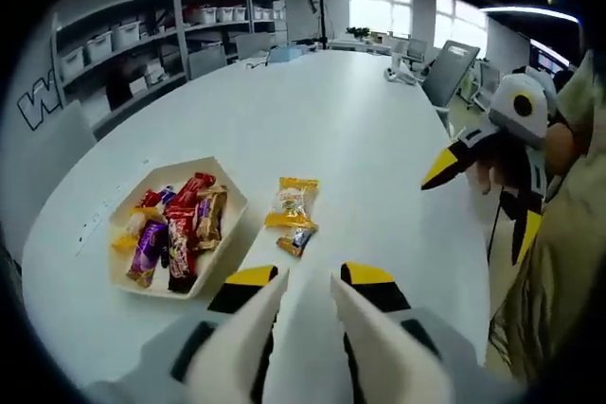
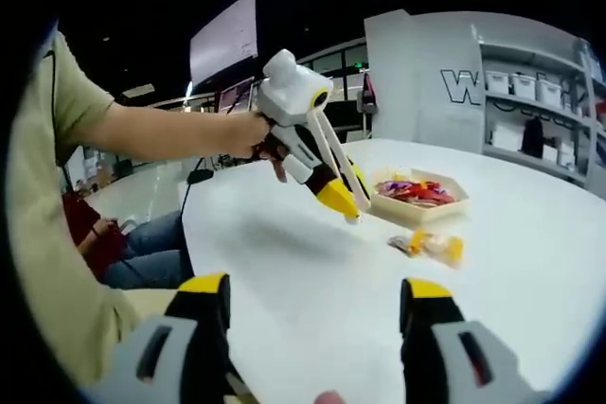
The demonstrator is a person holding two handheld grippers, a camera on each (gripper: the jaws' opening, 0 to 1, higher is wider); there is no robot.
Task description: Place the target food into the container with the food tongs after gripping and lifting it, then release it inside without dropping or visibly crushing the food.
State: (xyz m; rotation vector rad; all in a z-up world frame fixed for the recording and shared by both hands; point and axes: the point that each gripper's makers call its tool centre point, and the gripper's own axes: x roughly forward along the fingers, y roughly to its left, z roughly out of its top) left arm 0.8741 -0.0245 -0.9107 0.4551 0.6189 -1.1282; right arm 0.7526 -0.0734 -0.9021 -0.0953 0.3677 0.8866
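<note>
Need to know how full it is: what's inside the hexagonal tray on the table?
The tray holds a pile of wrapped snack bars, red, purple and brown wrappers. Whatever lies beneath the top bars is covered.

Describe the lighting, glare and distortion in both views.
Left gripper view: bright windows wash out the far end, the white table gleams evenly, shelves bend with fisheye. Right gripper view: dark ceiling, one strip light, soft shadow under the left gripper.

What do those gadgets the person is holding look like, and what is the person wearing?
Each hand-held gripper has a grey-white body and two tapering pale jaws with yellow-and-black tips. The other one trails a dark cable. The person wears a khaki short-sleeved shirt.
</note>
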